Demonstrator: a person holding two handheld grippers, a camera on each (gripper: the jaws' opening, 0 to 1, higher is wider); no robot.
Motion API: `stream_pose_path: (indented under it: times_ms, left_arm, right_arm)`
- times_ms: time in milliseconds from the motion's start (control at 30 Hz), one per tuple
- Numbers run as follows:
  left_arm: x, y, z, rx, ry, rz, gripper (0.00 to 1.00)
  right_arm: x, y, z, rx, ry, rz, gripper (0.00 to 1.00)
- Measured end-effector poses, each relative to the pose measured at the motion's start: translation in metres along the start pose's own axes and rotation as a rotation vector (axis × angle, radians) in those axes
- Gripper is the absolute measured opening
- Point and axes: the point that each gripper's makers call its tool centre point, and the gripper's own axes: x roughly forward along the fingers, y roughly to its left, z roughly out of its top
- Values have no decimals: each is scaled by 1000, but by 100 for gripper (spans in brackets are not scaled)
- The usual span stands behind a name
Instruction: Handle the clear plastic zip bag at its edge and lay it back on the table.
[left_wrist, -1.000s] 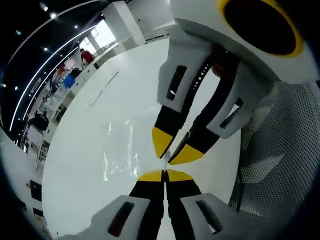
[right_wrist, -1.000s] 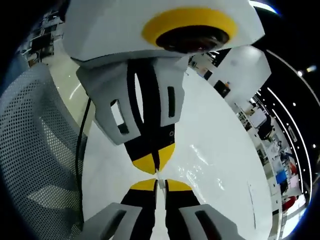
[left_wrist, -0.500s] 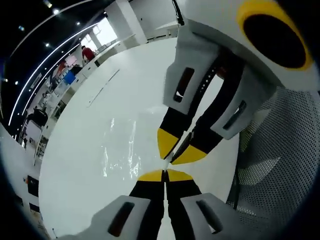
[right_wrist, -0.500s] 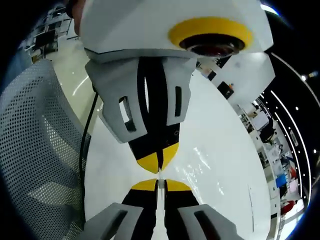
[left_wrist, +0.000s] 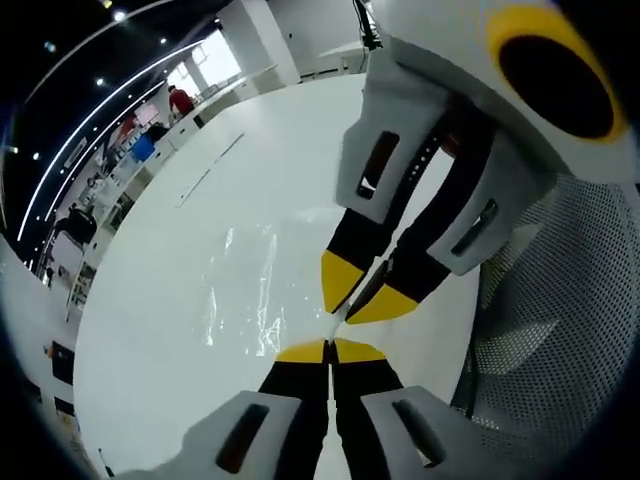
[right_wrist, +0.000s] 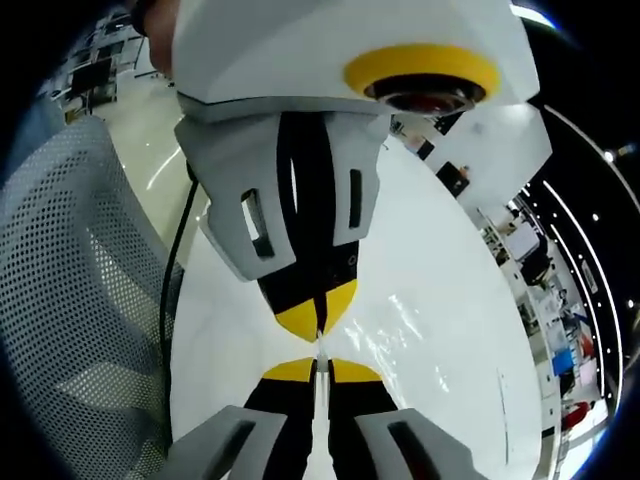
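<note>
The clear plastic zip bag (left_wrist: 243, 290) lies on the white table (left_wrist: 180, 330), showing mostly as glints and creases. Its near edge rises to my left gripper (left_wrist: 329, 351), whose yellow-tipped jaws are shut on it. My right gripper (left_wrist: 358, 298) reaches in from the upper right, tip to tip with the left one, on the same edge. In the right gripper view my right gripper (right_wrist: 316, 370) is shut on a thin strip of the bag (right_wrist: 405, 335). The left gripper (right_wrist: 316, 316) hangs just above it, also pressed together.
A white mesh chair (left_wrist: 545, 340) stands close beside the table (right_wrist: 440, 300), seen again as the mesh chair (right_wrist: 70, 300) with a dark cable (right_wrist: 168, 300) running past it. Desks and a person in red (left_wrist: 181, 101) are far off across the room.
Both grippers stay shut on the bag's edge, tip to tip. The views have shifted slightly, and the bag's glints sit a little differently on the table.
</note>
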Motion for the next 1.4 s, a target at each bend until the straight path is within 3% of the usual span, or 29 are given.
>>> stream_pose_path:
  times_ms: [267,867,1400]
  left_arm:
    - [0,-2,2,19,-13,-7,0]
    - [1,-2,1,17,-11,-19,0]
    - [-3,1,0,-20,-19,-8,0]
  right_arm:
    - [1,1,9,-23,-28,-7,2]
    - [-1,2,4,-48,3,-1,0]
    - [1,2,6,-41,-16,-6,0]
